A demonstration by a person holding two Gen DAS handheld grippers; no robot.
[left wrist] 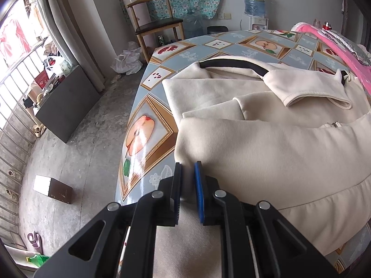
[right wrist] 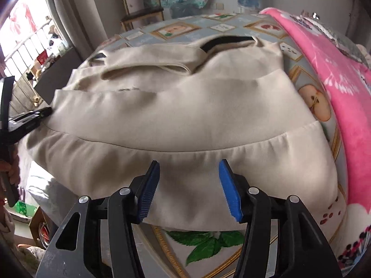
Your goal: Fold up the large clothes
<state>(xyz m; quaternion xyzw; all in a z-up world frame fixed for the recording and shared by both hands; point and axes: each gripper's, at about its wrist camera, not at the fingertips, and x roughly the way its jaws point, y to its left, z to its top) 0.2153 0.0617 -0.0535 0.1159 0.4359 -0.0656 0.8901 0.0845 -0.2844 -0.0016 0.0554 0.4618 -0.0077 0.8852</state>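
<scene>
Cream fabric fills both views: a large cream garment (right wrist: 185,115) lies spread across the worktop (left wrist: 148,120), which wears a glossy cloth printed with framed fruit pictures. At the far left of the right wrist view a hand (right wrist: 10,169) grips a black handle, and the left tool (right wrist: 43,113) reaches in from that side to the garment's left edge, angled down toward the worktop. In the left wrist view that left tool (left wrist: 187,192) is clenched on a fold of the cream cloth, the fabric pinched in the narrow gap between its blue-lined pads and running back beneath the black linkage. Farther along, the garment's black-lined neck opening (left wrist: 234,63) lies toward the far side of the worktop, with a folded sleeve cuff (left wrist: 320,95) resting on top of the body. Moving right, the right tool (right wrist: 190,187) points steeply down over the near hem of the garment, its jaws standing apart with the blue fingers (right wrist: 229,190) on either side of a stretch of hem; the pads do not press on the cloth, so it is released. A green leaf print on the worktop cloth shows just below that hem. At the right, a pink blanket (right wrist: 336,74) lies along the worktop's edge, beside the garment but apart from it.
</scene>
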